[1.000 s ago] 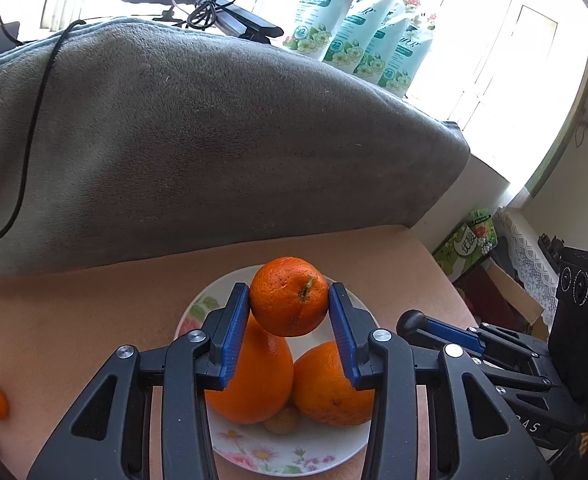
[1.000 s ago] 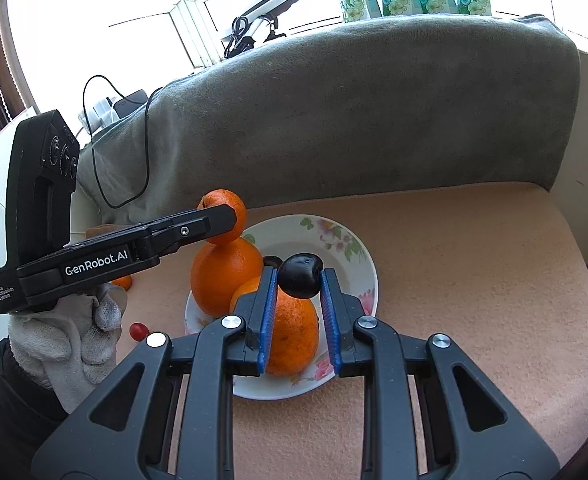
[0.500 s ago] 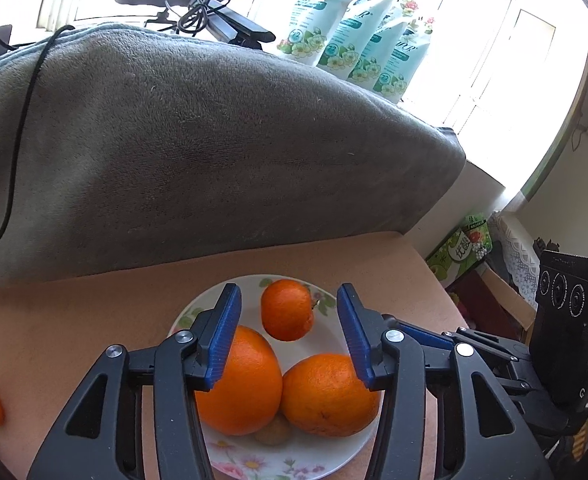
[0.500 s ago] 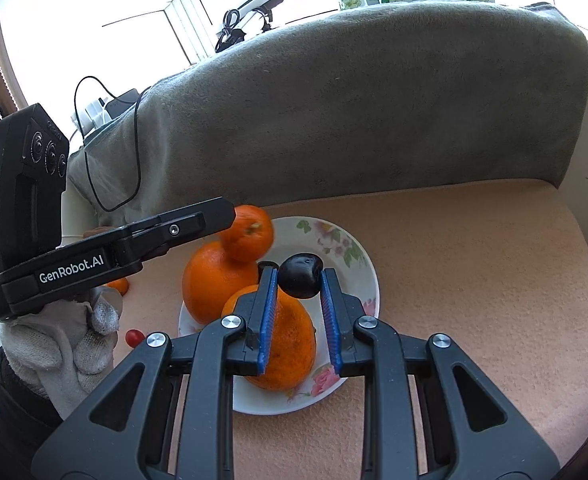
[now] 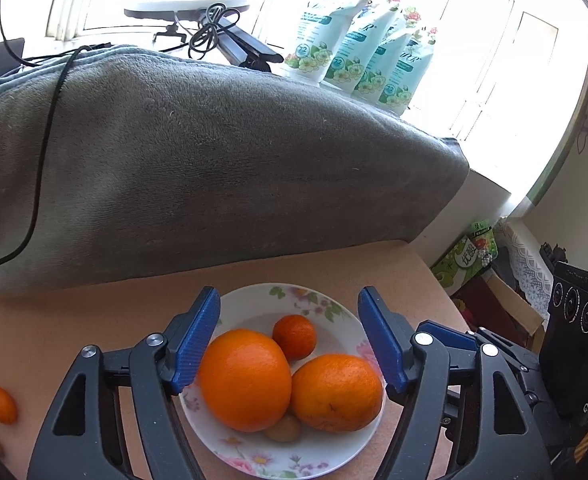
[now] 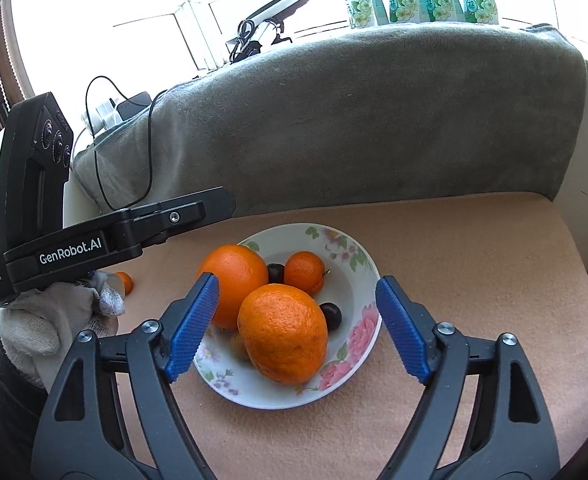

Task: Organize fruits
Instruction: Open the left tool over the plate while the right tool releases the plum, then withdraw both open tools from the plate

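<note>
We see the left gripper (image 5: 286, 340) released, jaws spread wide above the floral plate (image 5: 254, 296), holding nothing. The right gripper (image 6: 296, 326) is likewise released and empty. On the plate lie two large oranges (image 6: 234, 284) touching each other, a small mandarin (image 6: 305, 272) on the far side, and two dark plums (image 6: 331, 316) between them. A small tan fruit (image 5: 283, 428) sits at the near edge. One small orange fruit (image 5: 0, 404) lies on the table (image 6: 474, 264), well left of the plate.
</note>
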`<state>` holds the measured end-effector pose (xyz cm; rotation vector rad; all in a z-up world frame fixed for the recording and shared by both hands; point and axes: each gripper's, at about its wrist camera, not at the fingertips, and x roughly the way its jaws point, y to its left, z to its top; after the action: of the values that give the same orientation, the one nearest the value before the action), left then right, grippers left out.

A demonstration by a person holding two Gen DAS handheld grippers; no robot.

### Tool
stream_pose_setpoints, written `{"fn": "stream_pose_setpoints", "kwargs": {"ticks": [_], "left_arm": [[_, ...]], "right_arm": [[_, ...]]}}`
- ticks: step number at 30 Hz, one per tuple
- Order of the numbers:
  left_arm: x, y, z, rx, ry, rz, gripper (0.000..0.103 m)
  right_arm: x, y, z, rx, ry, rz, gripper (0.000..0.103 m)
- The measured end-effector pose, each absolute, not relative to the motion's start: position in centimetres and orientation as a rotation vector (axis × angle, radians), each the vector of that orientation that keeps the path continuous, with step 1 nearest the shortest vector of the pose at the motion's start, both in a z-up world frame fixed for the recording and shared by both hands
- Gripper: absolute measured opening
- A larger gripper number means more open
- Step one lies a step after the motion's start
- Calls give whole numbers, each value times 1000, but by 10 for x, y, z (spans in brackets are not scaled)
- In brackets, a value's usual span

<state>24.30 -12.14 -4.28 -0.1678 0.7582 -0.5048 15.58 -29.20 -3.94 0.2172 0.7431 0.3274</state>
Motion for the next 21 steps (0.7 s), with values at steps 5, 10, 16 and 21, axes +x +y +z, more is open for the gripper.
{"fn": "stream_pose_setpoints", "kwargs": {"ticks": [5, 10, 16, 21], "left_arm": [[238, -119, -40, -163, 755, -490, 78], [229, -117, -34, -135, 734, -462, 78], [216, -112, -25, -101, 703, -430, 79], [203, -107, -19, -84, 675, -404, 80]], "right_arm": [[153, -285, -38, 202, 751, 334, 87], [147, -275, -36, 175, 744, 334, 92], [138, -272, -31, 184, 719, 328, 94], [129, -269, -26, 171, 699, 313, 96]]}}
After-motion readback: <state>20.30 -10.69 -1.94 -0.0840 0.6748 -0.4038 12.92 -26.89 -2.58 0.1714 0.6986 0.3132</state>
